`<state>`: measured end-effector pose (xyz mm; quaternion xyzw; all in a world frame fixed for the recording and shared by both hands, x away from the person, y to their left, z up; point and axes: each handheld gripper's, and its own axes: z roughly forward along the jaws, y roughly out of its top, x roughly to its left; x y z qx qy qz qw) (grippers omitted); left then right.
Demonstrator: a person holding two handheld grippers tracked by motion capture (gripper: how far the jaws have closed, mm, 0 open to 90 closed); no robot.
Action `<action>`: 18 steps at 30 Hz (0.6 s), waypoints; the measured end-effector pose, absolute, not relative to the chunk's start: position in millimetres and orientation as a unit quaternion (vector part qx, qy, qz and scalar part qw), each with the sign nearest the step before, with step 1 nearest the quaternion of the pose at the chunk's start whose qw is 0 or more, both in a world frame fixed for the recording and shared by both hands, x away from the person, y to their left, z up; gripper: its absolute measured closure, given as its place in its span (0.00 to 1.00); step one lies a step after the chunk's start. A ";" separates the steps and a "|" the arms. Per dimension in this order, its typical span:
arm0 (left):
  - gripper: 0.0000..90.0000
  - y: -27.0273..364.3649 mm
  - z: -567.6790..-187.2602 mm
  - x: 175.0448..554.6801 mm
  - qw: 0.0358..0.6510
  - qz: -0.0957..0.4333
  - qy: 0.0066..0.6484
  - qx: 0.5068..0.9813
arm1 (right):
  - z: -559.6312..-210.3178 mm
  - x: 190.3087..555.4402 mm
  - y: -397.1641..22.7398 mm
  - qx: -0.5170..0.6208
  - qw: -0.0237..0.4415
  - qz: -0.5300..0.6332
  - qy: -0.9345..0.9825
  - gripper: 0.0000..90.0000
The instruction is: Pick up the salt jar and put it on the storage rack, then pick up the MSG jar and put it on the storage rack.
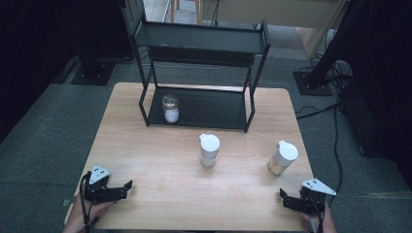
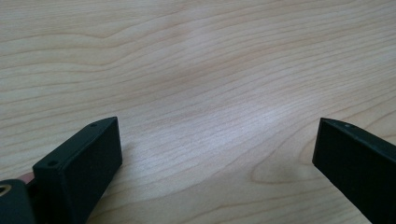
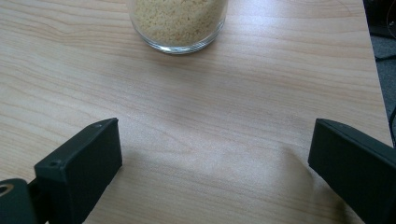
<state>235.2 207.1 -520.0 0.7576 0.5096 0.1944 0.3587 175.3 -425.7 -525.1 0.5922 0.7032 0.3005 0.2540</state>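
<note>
Two grippers are resting at the near edge of the table (image 1: 145, 160), the left gripper (image 1: 127, 187) at the near left corner and the right gripper (image 1: 284, 196) at the near right corner; both are standing with jaws spread wide and holding nothing. Nearest the right gripper is the grain jar (image 1: 283, 158), a white-lidded glass jar standing upright just beyond it on the right; in the right gripper view its base (image 3: 177, 23) is lying ahead of the open jaws but left of their centre line. A straight advance is therefore risking one jaw striking the glass wall and tipping or sliding the jar. A second white-lidded jar (image 1: 209, 150) is standing mid-table, well apart. The rack (image 1: 204, 43) at the far side is already carrying a small jar (image 1: 170, 108) on its lower shelf; a lifted jar is likely clipping the upper shelf or that small jar if carried too high or too far left.
</note>
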 end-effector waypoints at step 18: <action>0.02 209.5 -520.3 235.4 0.359 0.190 0.514 0.756 | -519.6 175.7 -422.0 0.583 0.264 0.292 0.711 0.03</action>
